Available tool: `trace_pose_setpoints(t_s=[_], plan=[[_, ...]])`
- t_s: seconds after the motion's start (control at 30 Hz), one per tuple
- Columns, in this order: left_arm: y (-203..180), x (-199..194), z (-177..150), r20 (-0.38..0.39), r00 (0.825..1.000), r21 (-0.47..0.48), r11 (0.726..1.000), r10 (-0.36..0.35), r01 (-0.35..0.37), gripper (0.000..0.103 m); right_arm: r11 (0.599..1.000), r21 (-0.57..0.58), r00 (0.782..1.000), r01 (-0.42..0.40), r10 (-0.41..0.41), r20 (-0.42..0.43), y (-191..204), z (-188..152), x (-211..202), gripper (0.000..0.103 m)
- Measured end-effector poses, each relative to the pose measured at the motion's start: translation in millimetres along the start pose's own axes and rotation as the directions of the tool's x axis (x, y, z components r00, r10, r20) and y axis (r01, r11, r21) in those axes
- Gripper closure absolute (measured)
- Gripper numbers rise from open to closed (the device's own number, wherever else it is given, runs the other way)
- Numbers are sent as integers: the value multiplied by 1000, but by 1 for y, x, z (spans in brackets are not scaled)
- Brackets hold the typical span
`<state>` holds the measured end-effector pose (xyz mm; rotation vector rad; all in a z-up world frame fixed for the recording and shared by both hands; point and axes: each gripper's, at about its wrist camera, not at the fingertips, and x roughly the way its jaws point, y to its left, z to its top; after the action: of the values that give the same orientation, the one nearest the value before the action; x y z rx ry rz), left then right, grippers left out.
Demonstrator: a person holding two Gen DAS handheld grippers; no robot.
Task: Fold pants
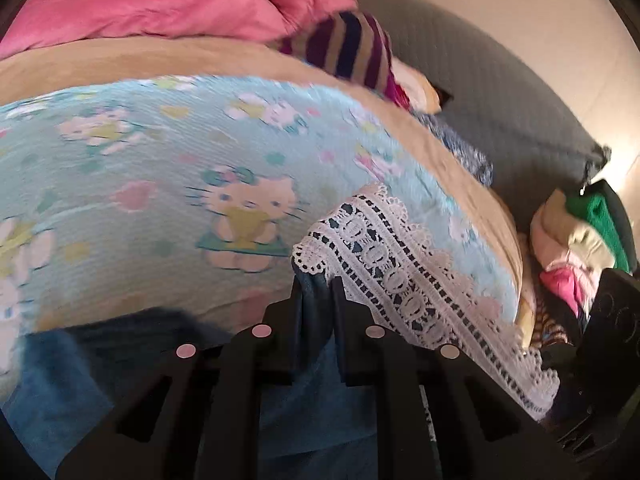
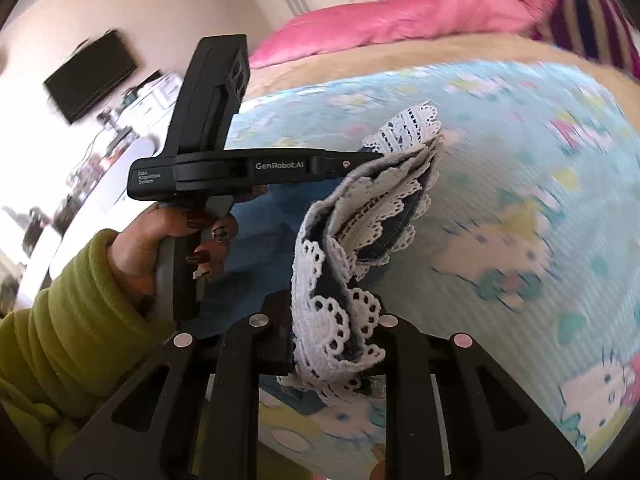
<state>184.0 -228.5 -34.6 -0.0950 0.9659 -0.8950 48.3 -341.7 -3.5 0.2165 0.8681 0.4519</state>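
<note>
Right wrist view: I hold the pants [image 2: 360,216] aloft over the bed [image 2: 520,128], lace hem strung between both grippers; right gripper [image 2: 334,324] pinches its near end, left gripper [image 2: 376,158] clamps the far end ahead.

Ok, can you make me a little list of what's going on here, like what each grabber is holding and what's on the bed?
left gripper: shut on the blue fabric of the pants, beside the lace hem
right gripper: shut on the lace hem
pants state: hem end lifted above the bed between both grippers
left hand: squeezing the left gripper's handle, green sleeve
bed cover: light blue, cartoon cat print
behind: pink duvet, striped cloth
sharpness: blurred
</note>
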Motion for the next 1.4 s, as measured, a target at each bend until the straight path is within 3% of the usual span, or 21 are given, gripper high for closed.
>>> trace_pose_setpoints(t_s=[0.2,0.27,0.37,0.4,0.57,0.7,0.8,0.9,0.97,1.03,1.13,1.27,1.33,1.4], plan=[[39,-48,-14,68,997,-93,995,28,-22,88,993,-117,998,-31,25,-49,47,11,35,91],[56,-68,-22,94,992,-129,989,83,-71,86,985,-168,997,-41,29,-74,66,12,51,91],[81,-99,-36,136,969,-172,968,204,-180,70,971,-235,994,-53,29,-106,94,12,71,91],[91,-109,-42,146,964,-207,960,220,-187,64,965,-254,993,-61,32,-116,103,10,76,91],[143,-161,-76,231,952,-407,909,199,-92,62,920,-373,980,-121,51,-193,150,-6,100,91],[151,-173,-89,238,955,-435,899,174,-55,47,905,-371,956,-209,110,-270,165,-15,110,76],[150,-167,-94,210,967,-447,894,145,-37,47,894,-373,952,-250,157,-261,166,-9,93,67],[148,-160,-99,176,974,-430,901,145,-56,42,895,-404,977,-188,128,-171,149,11,65,64],[149,-156,-102,152,976,-443,893,154,-72,42,910,-404,994,-96,64,-92,130,33,55,64],[150,-152,-105,127,979,-457,886,157,-82,42,930,-366,999,-28,13,-43,107,54,52,63],[149,-144,-109,104,985,-484,872,136,-70,36,951,-305,998,49,-62,-32,74,80,67,62],[141,-139,-111,117,979,-494,865,165,-87,41,969,-243,997,50,-64,-53,48,95,82,62],[135,-137,-110,122,981,-486,871,152,-74,82,969,-246,997,25,-41,-62,49,97,88,62],[126,-138,-108,142,978,-468,881,152,-69,86,961,-276,997,31,-50,-63,52,99,90,62]])
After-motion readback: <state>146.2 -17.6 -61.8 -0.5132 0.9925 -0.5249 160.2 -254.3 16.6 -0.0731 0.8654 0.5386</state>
